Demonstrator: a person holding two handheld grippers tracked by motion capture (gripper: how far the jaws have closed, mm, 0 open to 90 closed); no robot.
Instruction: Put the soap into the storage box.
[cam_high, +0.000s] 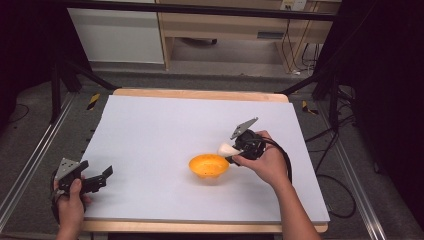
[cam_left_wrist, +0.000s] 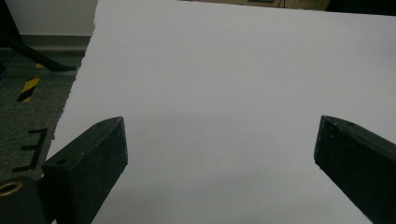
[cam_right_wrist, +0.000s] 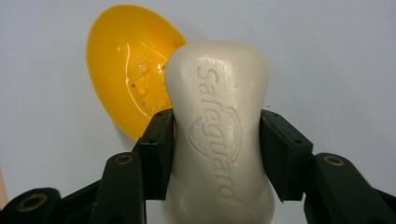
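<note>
Soap bar (cam_right_wrist: 219, 130), cream with raised "Safeguard" lettering, is pinched at its narrow waist between the jaws of the right tool (cam_right_wrist: 217, 154), its free end jutting past the jaw tips. It is held just above the near rim of a yellow perforated dish (cam_right_wrist: 126, 70), likely so it can be lowered in. The dish sits mid-table on the white table (cam_high: 165, 130). The left tool (cam_high: 95, 177) rests spread and empty at the table's near left edge, well apart, probably parked out of the way.
</note>
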